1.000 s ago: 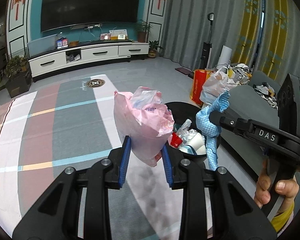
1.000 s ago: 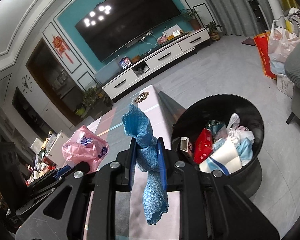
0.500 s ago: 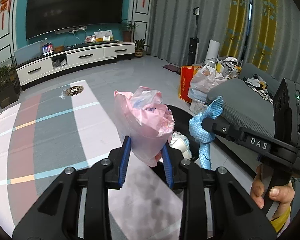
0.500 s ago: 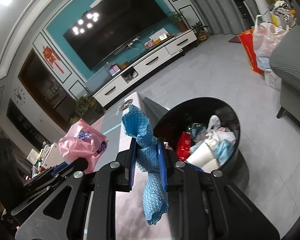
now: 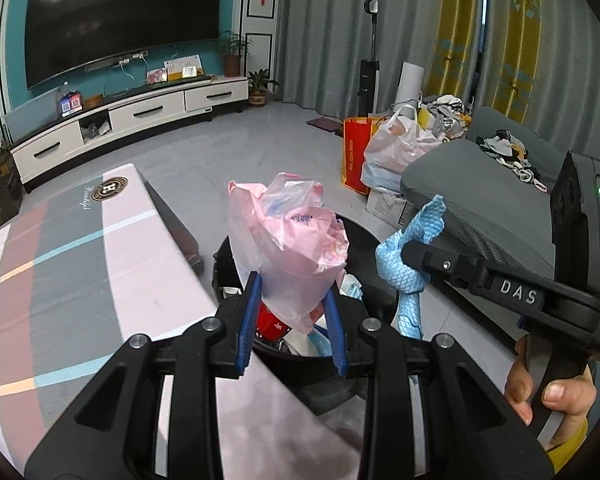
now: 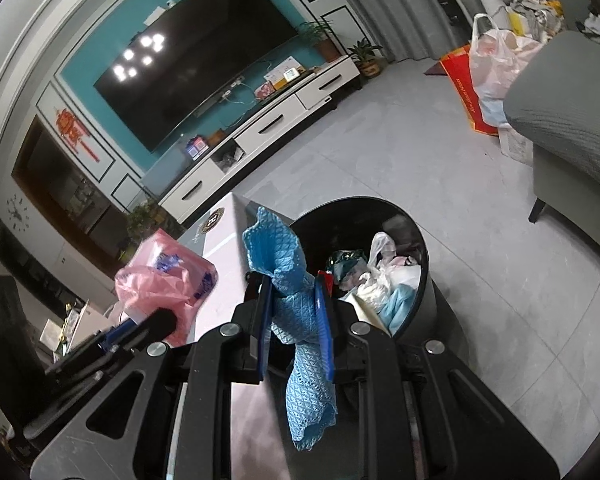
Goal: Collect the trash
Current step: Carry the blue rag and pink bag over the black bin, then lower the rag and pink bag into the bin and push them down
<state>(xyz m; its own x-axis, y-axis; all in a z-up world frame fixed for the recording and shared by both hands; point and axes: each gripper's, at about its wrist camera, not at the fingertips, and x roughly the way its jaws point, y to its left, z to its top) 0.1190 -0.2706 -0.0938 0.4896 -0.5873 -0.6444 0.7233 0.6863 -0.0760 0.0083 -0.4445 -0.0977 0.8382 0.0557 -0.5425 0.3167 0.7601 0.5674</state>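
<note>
My left gripper [image 5: 292, 312] is shut on a crumpled pink plastic bag [image 5: 288, 248], which stands up between its blue pads over the near rim of a black round trash bin [image 5: 364, 240]. My right gripper [image 6: 294, 320] is shut on a blue waffle-weave cloth [image 6: 296, 312] that hangs down below the jaws, just left of the bin [image 6: 432, 292]. The bin holds several pieces of trash: a red packet, white paper, a blue-green scrap. In the left wrist view the right gripper [image 5: 410, 258] holds the cloth [image 5: 408, 276] beside the bag; a hand [image 5: 552, 400] grips its handle.
A low table with a pink, grey and white striped top [image 5: 80, 280] lies left of the bin. A grey sofa [image 5: 480, 208] stands right of it. Filled plastic bags and a red bag [image 5: 384, 152] sit on the floor behind. A TV cabinet [image 5: 140, 116] lines the far wall.
Both grippers have moved right toward the bin with their loads still gripped. The bin has come nearer and now lies right under the pink bag and beside the cloth.
</note>
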